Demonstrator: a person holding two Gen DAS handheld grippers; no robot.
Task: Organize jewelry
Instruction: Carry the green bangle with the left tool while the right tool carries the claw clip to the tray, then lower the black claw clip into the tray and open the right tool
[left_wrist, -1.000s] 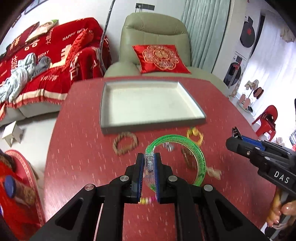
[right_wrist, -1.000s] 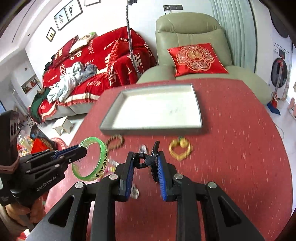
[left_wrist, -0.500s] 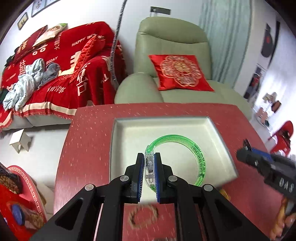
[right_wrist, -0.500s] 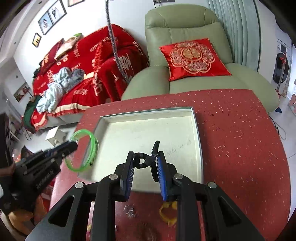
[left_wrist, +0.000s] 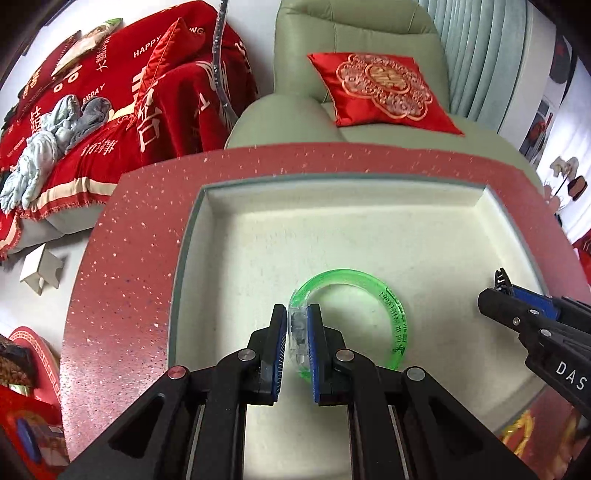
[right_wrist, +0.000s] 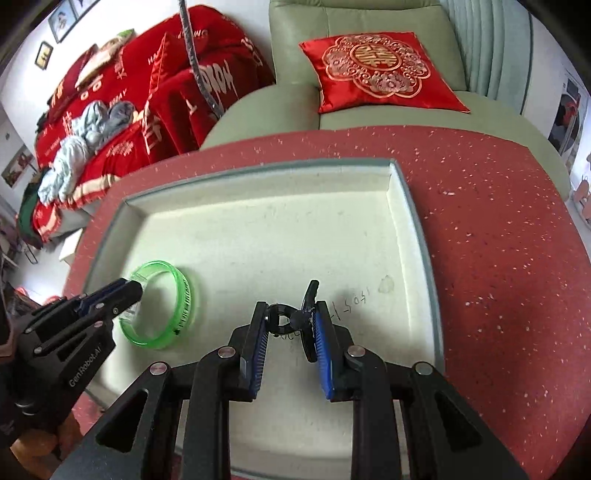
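My left gripper (left_wrist: 297, 314) is shut on the clear clasp of a green translucent bangle (left_wrist: 397, 321), held low over the cream floor of the grey-rimmed tray (left_wrist: 188, 236). The bangle (right_wrist: 184, 295) and left gripper (right_wrist: 125, 291) also show in the right wrist view, over the tray's left side. My right gripper (right_wrist: 290, 319) is shut on a small black hair clip (right_wrist: 295, 315), held over the middle of the tray (right_wrist: 413, 206). The right gripper shows at the right in the left wrist view (left_wrist: 502, 295).
The tray sits on a red speckled table (right_wrist: 498, 236). A gold bracelet (left_wrist: 521, 432) lies on the table at the tray's near right corner. A green armchair with a red cushion (left_wrist: 384, 88) stands behind the table, and a red-covered sofa (left_wrist: 92, 110) at the left.
Both grippers have moved forward from the table in front of the tray to over it, and lower, each still holding its item. The loose jewelry has dropped out of view behind.
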